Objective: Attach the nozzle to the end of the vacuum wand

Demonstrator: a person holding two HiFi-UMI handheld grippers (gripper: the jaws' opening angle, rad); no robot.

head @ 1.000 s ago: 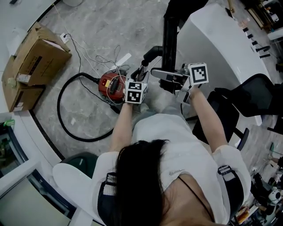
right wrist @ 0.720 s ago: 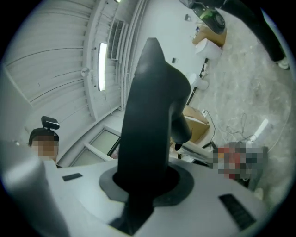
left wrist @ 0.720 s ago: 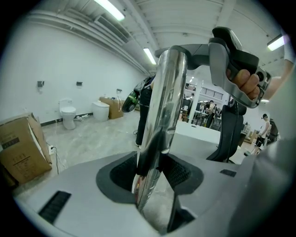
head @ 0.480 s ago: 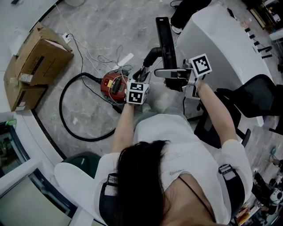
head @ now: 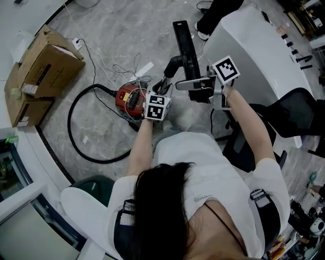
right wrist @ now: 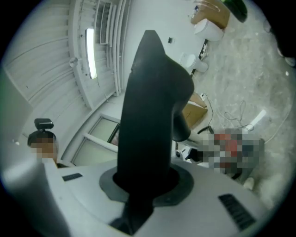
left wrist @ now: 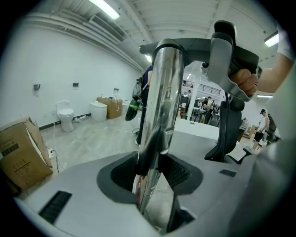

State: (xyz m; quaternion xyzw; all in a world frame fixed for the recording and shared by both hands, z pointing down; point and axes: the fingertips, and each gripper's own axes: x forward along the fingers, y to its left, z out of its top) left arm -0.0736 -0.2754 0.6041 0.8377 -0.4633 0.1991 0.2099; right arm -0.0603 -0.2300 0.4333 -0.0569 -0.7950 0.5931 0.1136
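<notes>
Bare floor (head: 127, 25) lies open ahead, between the cardboard boxes (head: 43, 66) at far left and the white bench (head: 254, 51) on the right. Nearer in, the floor is cluttered with the red vacuum body (head: 129, 99), its widely looped black hose (head: 76, 129) and loose white cables (head: 119, 66). The narrow gap between the left hand-held gripper (head: 163, 85) and the right hand-held gripper (head: 195, 89) is taken up by the wand (left wrist: 162, 102) and the nozzle (head: 184, 43). What seem to be someone's legs (head: 213, 12) stand just beyond the nozzle tip. A black chair (head: 299, 109) closes off the right.

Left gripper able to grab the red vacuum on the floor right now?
Probably not: the left gripper is shut on the wand. The red vacuum sits in the open near it, but the jaws are taken.
</notes>
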